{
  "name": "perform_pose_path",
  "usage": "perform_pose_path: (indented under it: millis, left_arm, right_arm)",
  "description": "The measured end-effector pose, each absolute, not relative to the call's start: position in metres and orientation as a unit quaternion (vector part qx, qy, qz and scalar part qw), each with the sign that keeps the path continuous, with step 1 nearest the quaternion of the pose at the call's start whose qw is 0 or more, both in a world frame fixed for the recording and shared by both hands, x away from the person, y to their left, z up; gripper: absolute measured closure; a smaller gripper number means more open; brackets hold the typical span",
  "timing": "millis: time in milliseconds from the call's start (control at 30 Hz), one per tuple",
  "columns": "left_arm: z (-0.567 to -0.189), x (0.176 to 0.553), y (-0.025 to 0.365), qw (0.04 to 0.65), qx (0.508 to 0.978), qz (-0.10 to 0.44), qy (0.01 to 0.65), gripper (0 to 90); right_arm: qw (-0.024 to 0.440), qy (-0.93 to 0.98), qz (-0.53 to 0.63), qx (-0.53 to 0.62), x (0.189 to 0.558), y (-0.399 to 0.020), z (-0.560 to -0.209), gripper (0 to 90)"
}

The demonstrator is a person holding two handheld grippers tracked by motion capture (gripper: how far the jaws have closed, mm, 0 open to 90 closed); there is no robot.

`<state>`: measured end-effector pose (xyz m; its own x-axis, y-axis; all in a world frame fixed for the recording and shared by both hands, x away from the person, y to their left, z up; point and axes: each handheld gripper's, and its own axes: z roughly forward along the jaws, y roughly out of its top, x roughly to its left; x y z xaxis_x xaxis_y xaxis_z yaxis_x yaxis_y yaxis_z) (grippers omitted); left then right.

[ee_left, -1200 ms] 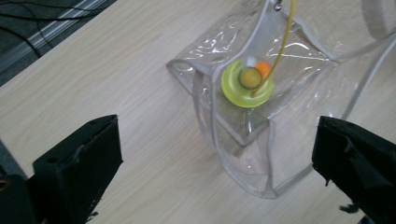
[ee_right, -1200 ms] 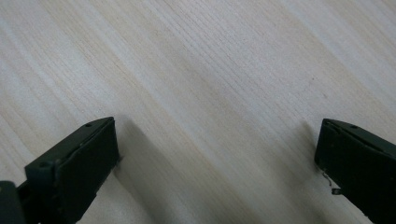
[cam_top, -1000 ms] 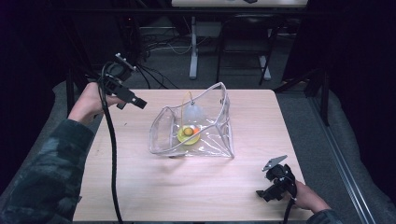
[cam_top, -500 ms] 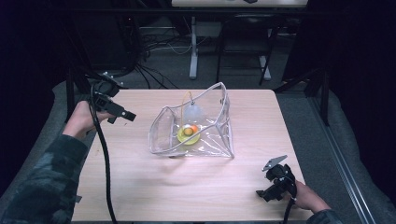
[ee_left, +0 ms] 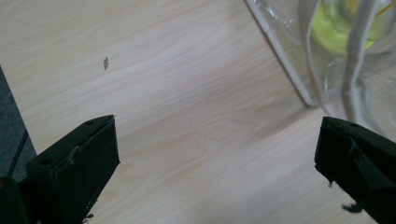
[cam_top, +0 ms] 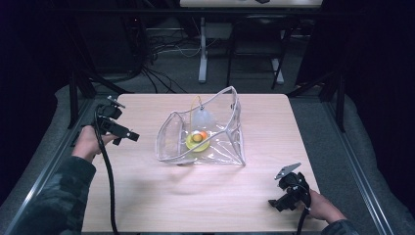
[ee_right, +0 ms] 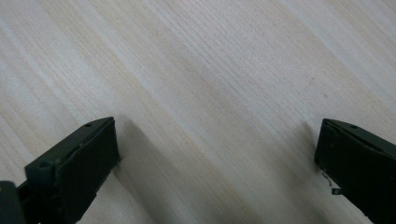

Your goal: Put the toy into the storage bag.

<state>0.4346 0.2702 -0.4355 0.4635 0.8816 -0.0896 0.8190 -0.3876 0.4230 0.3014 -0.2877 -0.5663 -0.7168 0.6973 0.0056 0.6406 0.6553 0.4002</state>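
Clear plastic pouch (cam_top: 203,134) standing open at the middle of the wooden counter (cam_top: 147,196), white-trimmed, with a yellow ring-shaped thing (cam_top: 197,142) and a small orange piece (cam_top: 202,134) inside — exact nature hard to make out through the creased film. Behind them, a pale rounded thing (cam_top: 203,117), blurred. Left gripper (cam_top: 128,135) near the counter's left edge, well apart from the pouch, jaws spread wide and empty; pouch corner (ee_left: 327,56) cut off at the top right in the left gripper view. Right gripper (cam_top: 279,203) at the near right corner — jaws wide over bare wood, nothing between. Beyond the counter, dark floor with cables (cam_top: 161,49) and a table leg (cam_top: 202,49).
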Motion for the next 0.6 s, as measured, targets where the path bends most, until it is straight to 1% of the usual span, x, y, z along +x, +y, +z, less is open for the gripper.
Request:
perform_pose_path:
  millis: [67,167,200,467,533,600]
  left_arm:
    - [-0.446,0.433,0.270,0.207,0.826,0.069,0.519,0.0]
    - [-0.463,0.431,0.268,0.188,0.830,0.072,0.520,0.0]
    - [-0.469,0.431,0.269,0.192,0.827,0.063,0.525,0.0]
    - [-0.510,0.419,0.277,0.203,0.808,0.041,0.552,0.0]
    - [-0.520,0.416,0.279,0.193,0.810,0.031,0.553,0.0]
    - [-0.524,0.415,0.280,0.177,0.814,0.034,0.551,0.0]
  right_arm:
    - [0.075,0.906,0.191,0.369,0.301,-0.288,-0.566,0.0]
    - [0.075,0.906,0.191,0.370,0.301,-0.288,-0.566,0.0]
    - [0.075,0.907,0.191,0.368,0.301,-0.288,-0.567,0.0]
    - [0.077,0.906,0.191,0.369,0.301,-0.288,-0.566,0.0]
    - [0.075,0.906,0.193,0.370,0.301,-0.288,-0.566,0.0]
    - [0.076,0.907,0.191,0.369,0.301,-0.288,-0.566,0.0]
